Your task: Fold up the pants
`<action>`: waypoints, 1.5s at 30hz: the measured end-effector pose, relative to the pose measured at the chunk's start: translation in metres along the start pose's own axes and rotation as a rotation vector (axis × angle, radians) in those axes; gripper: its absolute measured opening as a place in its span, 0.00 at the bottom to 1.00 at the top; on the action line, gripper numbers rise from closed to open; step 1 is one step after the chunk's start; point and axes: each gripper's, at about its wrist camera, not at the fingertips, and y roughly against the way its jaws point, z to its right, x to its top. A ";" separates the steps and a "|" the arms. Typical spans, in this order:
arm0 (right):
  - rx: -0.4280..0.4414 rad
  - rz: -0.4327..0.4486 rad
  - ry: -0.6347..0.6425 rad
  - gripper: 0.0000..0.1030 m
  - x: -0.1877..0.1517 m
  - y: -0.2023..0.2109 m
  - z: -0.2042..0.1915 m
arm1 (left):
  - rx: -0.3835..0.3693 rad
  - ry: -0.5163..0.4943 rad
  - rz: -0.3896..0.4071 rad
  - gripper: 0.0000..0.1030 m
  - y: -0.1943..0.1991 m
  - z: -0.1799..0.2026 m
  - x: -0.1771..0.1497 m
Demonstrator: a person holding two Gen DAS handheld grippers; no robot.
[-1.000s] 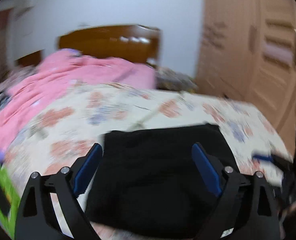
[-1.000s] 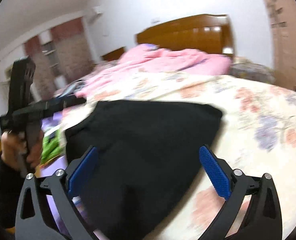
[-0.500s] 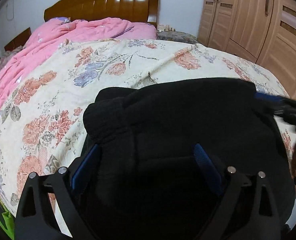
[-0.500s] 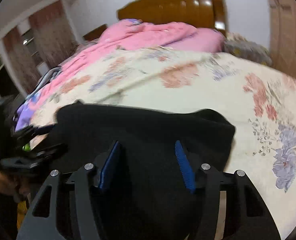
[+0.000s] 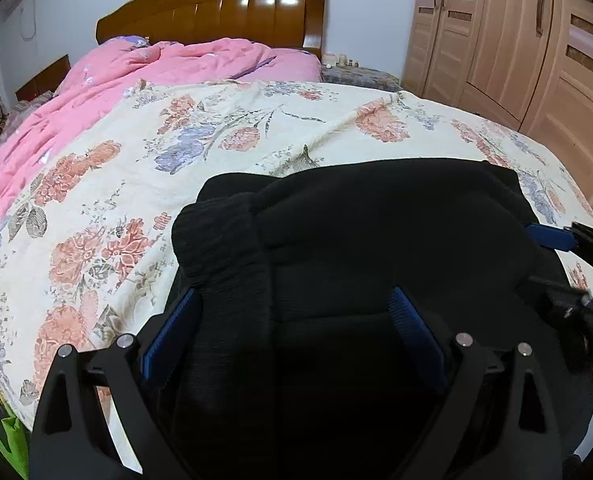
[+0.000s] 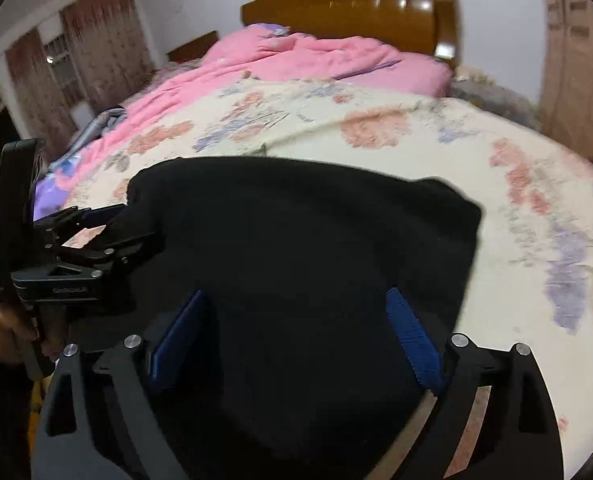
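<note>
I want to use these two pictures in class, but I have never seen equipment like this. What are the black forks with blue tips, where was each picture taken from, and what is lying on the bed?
No robot is here: a person holds a hand-operated gripper in each hand, each with two fingers and a wide-angle camera looking forward along them. That is why both pictures bulge at the edges.

One picture comes from the left gripper, the other from the right gripper. The blue strips are their finger pads.

On the floral bedspread lie black pants, already gathered into a compact folded shape. A pink quilt is bunched near the wooden headboard.

Both grippers are open, their fingers straddling the dark cloth without pinching it, so nothing appears to be held. Each camera also catches the other gripper at the edge of its picture.
</note>
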 end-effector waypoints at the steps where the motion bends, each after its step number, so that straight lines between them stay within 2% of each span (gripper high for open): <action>1: 0.013 0.018 0.020 0.85 -0.003 0.005 -0.007 | 0.002 -0.001 0.001 0.92 0.000 0.000 0.000; 3: 0.034 0.004 0.062 0.85 -0.014 0.007 -0.024 | 0.000 0.001 0.003 0.92 0.000 0.000 0.000; 4: 0.028 -0.030 0.091 0.85 -0.021 0.002 -0.030 | 0.000 0.002 0.004 0.92 0.001 0.000 0.000; 5: 0.008 -0.022 0.110 0.85 -0.027 -0.001 -0.033 | 0.000 0.001 0.007 0.92 0.001 0.001 -0.001; 8: 0.055 -0.030 0.037 0.86 -0.028 0.000 -0.020 | -0.002 0.001 0.013 0.92 0.002 0.000 -0.002; 11: -0.022 -0.020 0.062 0.86 -0.025 0.016 -0.031 | 0.000 0.001 0.012 0.92 0.002 0.000 -0.002; 12: -0.028 0.009 0.088 0.86 -0.028 0.025 -0.037 | 0.001 0.001 0.010 0.92 0.002 0.000 -0.002; 14: -0.023 0.012 0.115 0.86 -0.037 0.029 -0.045 | -0.005 0.005 0.013 0.92 0.001 -0.001 -0.002; 16: 0.009 0.021 0.086 0.86 -0.050 0.026 -0.040 | -0.005 0.008 0.015 0.92 0.001 0.000 -0.002; 17: 0.062 0.022 0.037 0.86 -0.054 0.023 -0.029 | -0.005 0.007 0.013 0.92 0.001 -0.001 -0.002; 19: 0.100 0.003 -0.012 0.88 -0.053 0.019 -0.018 | -0.009 0.014 0.014 0.92 0.001 -0.003 -0.002; 23: 0.006 -0.037 0.050 0.89 -0.047 0.034 -0.032 | 0.004 0.014 0.014 0.93 0.001 -0.001 -0.002; 26: 0.030 -0.054 0.037 0.89 -0.059 0.055 -0.027 | 0.029 0.022 0.041 0.95 0.008 0.000 -0.002; 27: 0.031 -0.049 0.021 0.89 -0.067 0.065 -0.022 | 0.059 0.028 0.070 0.97 0.015 0.002 -0.004; 29: 0.033 0.017 -0.039 0.89 -0.080 0.093 -0.007 | 0.175 0.048 0.138 0.98 0.035 0.012 -0.011; 32: -0.003 0.116 -0.119 0.89 -0.089 0.127 0.009 | 0.269 0.044 0.264 0.98 0.075 0.034 -0.033; 34: -0.036 0.207 -0.152 0.94 -0.090 0.148 0.012 | 0.270 0.040 0.341 0.98 0.103 0.052 -0.052; 38: -0.038 0.331 -0.167 0.96 -0.098 0.172 0.005 | 0.208 0.025 0.390 0.98 0.143 0.081 -0.071; 40: -0.039 0.346 -0.149 0.96 -0.106 0.169 -0.006 | 0.251 0.010 0.396 0.98 0.155 0.095 -0.078; 42: -0.056 0.322 -0.117 0.96 -0.114 0.159 -0.015 | 0.322 0.011 0.378 0.98 0.161 0.106 -0.086; 45: -0.071 0.257 -0.071 0.96 -0.132 0.145 -0.026 | 0.339 0.003 0.365 0.98 0.160 0.119 -0.104</action>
